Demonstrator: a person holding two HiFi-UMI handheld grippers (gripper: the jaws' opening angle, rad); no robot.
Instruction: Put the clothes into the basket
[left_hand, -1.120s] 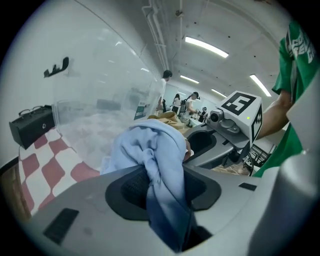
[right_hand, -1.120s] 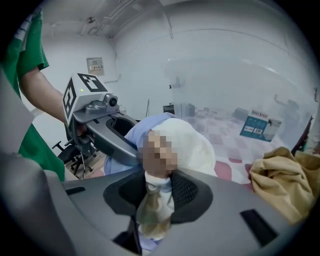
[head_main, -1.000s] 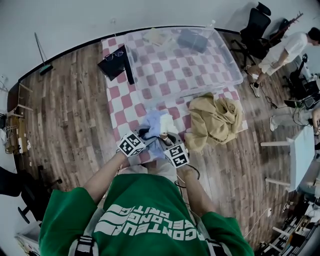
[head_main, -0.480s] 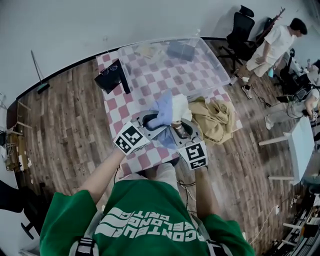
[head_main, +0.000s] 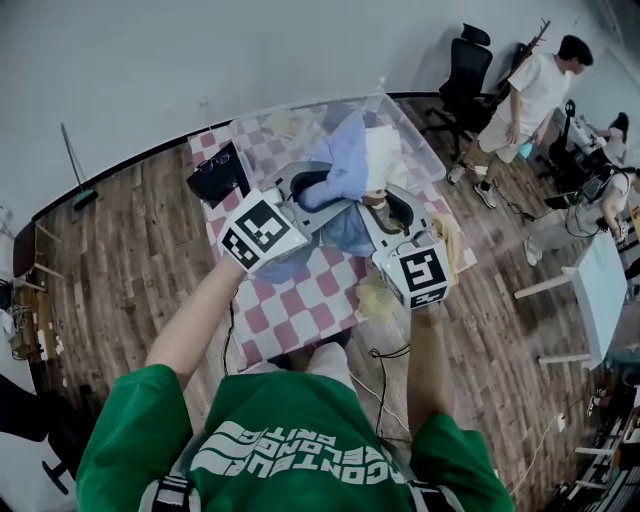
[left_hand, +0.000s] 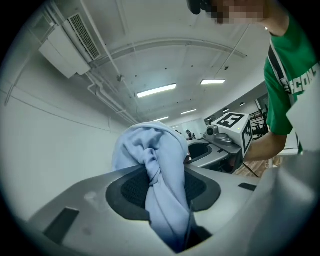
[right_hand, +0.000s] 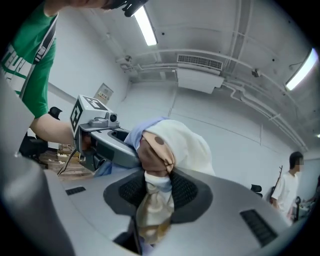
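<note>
At the far left, a long-handled tool (head_main: 76, 152) lies on the wood floor (head_main: 130, 260) by the wall. Next comes a flat black item with a pair of glasses on it (head_main: 214, 172), at the left corner of the pink-checked mat (head_main: 300, 300).

Your left tongs (left_hand: 160, 176) are clamped on a twisted fold of the pale blue and cream garment (head_main: 352, 165). The garment hangs bunched between both tools, raised above the mat. From your head view it covers the middle of the clear plastic basket (head_main: 418, 135) behind it.

Your right tongs (right_hand: 157, 176) are closed on the cream and brown end of the same bundle. Under them a tan heap of clothes (head_main: 372, 297) lies on the mat, largely hidden by the tool.

Farther right stand a black office chair (head_main: 468, 62), a person in a white shirt (head_main: 530, 90) and a white table (head_main: 603, 290), all well apart from the mat.
</note>
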